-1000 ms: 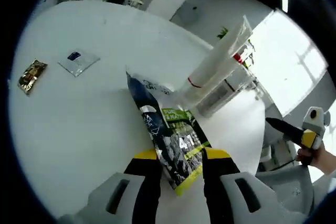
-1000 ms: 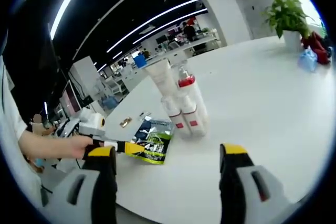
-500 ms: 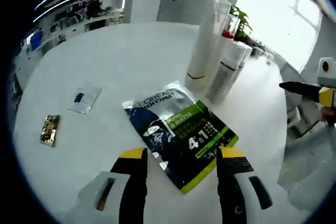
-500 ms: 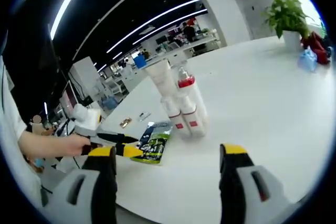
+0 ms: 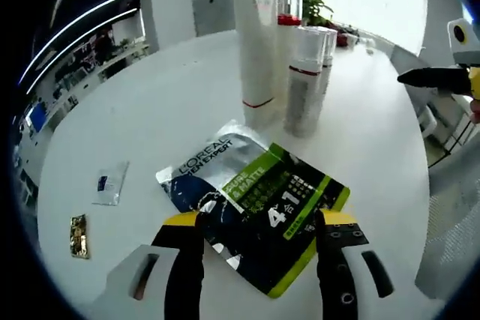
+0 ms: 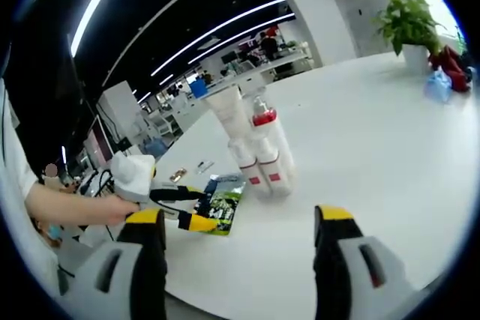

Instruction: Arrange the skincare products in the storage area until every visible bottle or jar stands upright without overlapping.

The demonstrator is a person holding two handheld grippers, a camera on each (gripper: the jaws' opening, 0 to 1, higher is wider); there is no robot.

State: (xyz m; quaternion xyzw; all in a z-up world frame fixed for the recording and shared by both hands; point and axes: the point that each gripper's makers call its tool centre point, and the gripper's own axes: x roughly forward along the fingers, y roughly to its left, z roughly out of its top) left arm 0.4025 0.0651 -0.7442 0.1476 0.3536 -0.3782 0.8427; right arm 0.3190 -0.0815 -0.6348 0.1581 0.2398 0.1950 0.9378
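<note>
The left tool (image 5: 261, 224) has two black fingers (image 5: 184, 275) capped with yellow tips, each set into a pale grey moulded base with a dark slot. The right tool (image 6: 241, 219) is built the same way: black fingers (image 6: 331, 260), yellow tips, grey bases with slots. The person's hand (image 6: 105, 207) grips a handle, and a white short sleeve (image 6: 16, 170) shows at the shoulder.

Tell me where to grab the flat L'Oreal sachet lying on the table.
Take the sachet by its near edge, coming in low along the table from the left tool's side. It lies flat and thin, and that edge already sits between the open jaws, well away from the upright bottles.
</note>
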